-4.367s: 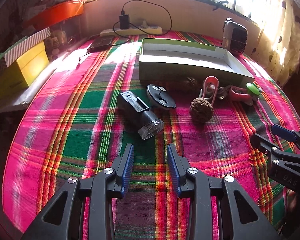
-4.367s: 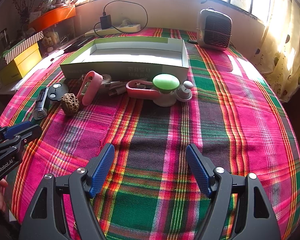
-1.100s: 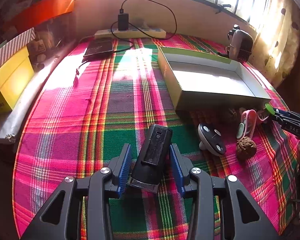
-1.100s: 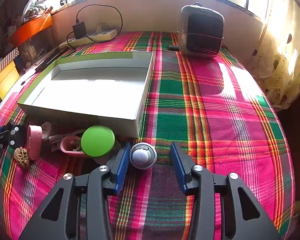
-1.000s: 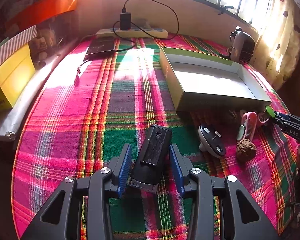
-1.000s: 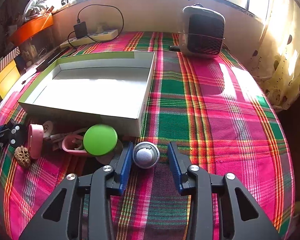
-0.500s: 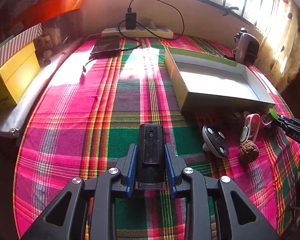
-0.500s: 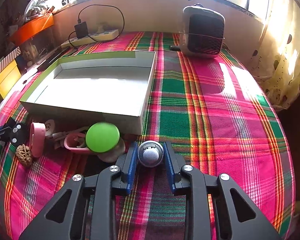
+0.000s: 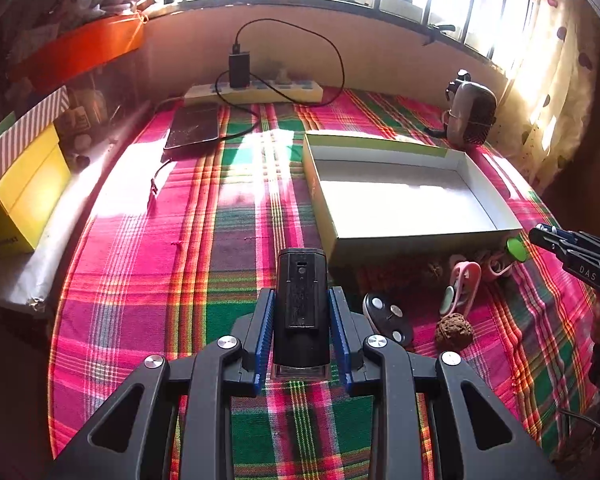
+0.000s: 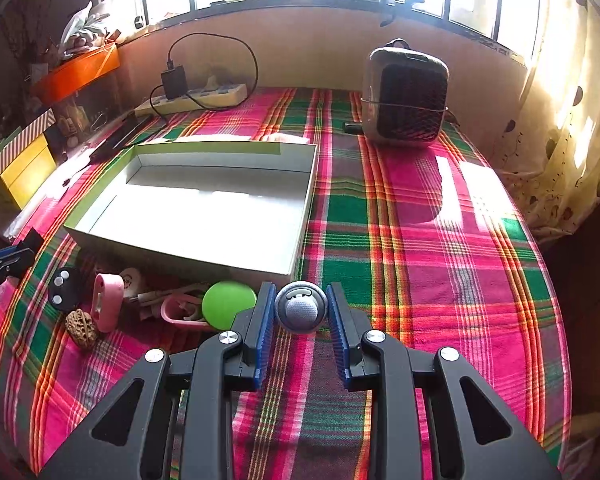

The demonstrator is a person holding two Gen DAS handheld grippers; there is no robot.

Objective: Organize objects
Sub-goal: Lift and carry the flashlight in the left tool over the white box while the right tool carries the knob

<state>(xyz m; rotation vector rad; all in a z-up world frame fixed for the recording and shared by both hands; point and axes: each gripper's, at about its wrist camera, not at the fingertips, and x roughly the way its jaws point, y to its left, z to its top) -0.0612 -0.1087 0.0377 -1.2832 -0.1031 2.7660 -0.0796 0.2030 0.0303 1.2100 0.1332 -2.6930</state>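
We clamp one black torch [image 9: 301, 312] in our left gripper [image 9: 301, 328], blue pads tight on both its sides, above the plaid cloth [image 9: 148, 264]. Our right gripper [image 10: 301, 320] squeezes one small round silver gadget [image 10: 301, 307] just before the one open box [image 10: 204, 208]. Near the box's front wall lie one walnut [image 10: 81, 333], one pink clip [image 10: 109, 307], one green-capped piece [image 10: 228, 305] and one black disc [image 10: 65, 289].
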